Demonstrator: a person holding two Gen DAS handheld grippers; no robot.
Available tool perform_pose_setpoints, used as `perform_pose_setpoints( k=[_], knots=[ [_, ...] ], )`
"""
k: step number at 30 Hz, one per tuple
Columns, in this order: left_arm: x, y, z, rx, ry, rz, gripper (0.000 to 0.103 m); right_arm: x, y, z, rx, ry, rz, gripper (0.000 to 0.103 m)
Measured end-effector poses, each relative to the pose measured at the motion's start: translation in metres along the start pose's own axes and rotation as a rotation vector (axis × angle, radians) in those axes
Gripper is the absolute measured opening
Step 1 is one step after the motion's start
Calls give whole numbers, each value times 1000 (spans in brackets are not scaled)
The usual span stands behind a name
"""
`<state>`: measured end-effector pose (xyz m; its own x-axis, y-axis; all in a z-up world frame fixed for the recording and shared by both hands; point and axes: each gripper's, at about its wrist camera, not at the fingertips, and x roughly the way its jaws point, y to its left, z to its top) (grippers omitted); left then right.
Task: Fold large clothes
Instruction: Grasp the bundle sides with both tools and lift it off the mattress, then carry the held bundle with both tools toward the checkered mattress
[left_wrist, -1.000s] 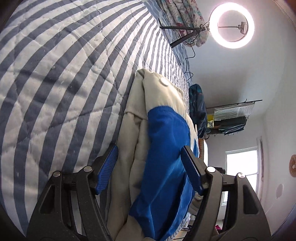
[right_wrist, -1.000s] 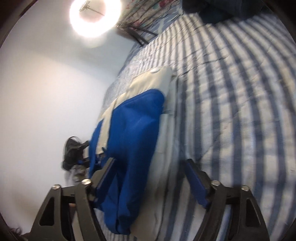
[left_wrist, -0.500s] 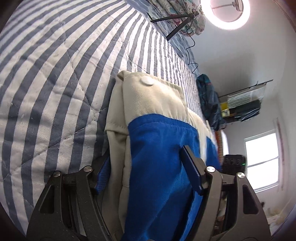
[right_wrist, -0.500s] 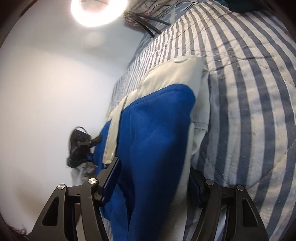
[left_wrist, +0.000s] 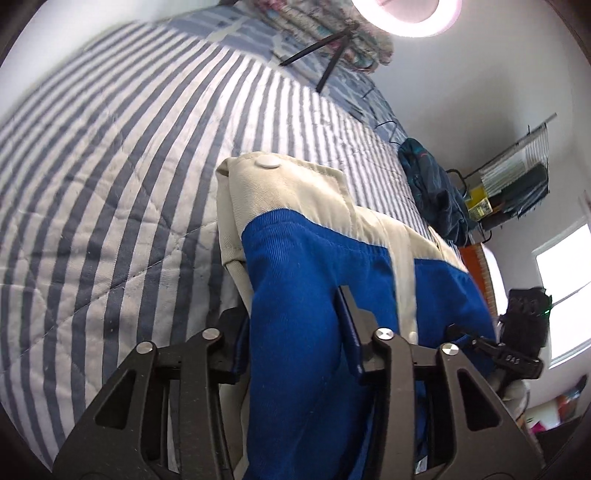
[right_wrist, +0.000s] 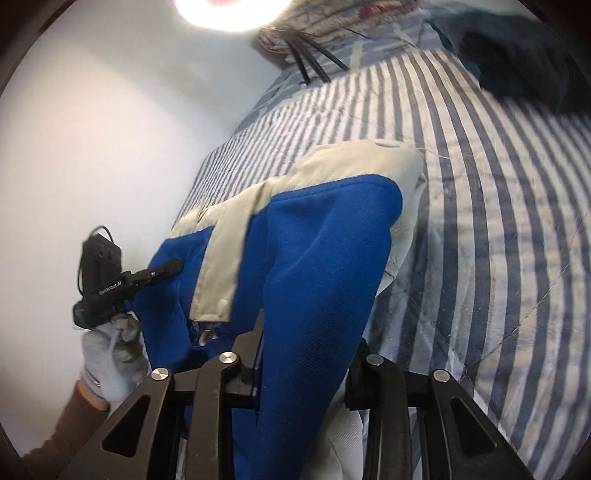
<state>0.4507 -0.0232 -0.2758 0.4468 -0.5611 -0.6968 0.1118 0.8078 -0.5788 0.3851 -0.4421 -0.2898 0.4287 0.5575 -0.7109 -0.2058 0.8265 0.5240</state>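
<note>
A blue and cream jacket (left_wrist: 306, 258) lies on the striped quilt (left_wrist: 110, 166), a round snap on its far cream corner. Its near edge is bunched and lifted off the bed. My left gripper (left_wrist: 291, 332) has its jaws closing with blue cloth pinched between the pads. In the right wrist view the same jacket (right_wrist: 314, 258) rises toward my right gripper (right_wrist: 306, 358), whose jaws are also closing on a thick fold of blue cloth. Each view shows the other gripper at the jacket's far side: the right one (left_wrist: 517, 332), and the left one (right_wrist: 107, 288) held by a gloved hand (right_wrist: 110, 354).
A ring light (left_wrist: 406, 14) on a black tripod stands by a floral pillow (left_wrist: 332, 37) at the bed's head. A dark teal garment (left_wrist: 432, 192) lies on the bed's far edge. Beyond it are a clothes rack (left_wrist: 517, 184) and a window (left_wrist: 565, 288).
Both grippers have closed from wide open onto the jacket's near edge and have risen. The cloth between them has bunched and lifted off the quilt.
</note>
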Motion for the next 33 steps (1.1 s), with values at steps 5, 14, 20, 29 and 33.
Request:
perform_pose_setpoints(
  k=[5, 14, 20, 29, 33],
  knots=[
    [-20, -27, -10, 57, -32, 12, 35, -9, 41, -1, -101, -15, -91, 27],
    [-56, -78, -35, 137, -63, 6, 29, -25, 101, -15, -254, -36, -202, 26],
    [-78, -119, -56, 216, -81, 14, 29, -52, 119, -35, -310, -59, -275, 26],
    [-112, -169, -69, 275, -121, -26, 29, -102, 143, -41, -357, -140, -356, 26],
    [-121, -192, -65, 304, -141, -44, 29, -125, 149, -39, -371, -174, -394, 26]
  ],
)
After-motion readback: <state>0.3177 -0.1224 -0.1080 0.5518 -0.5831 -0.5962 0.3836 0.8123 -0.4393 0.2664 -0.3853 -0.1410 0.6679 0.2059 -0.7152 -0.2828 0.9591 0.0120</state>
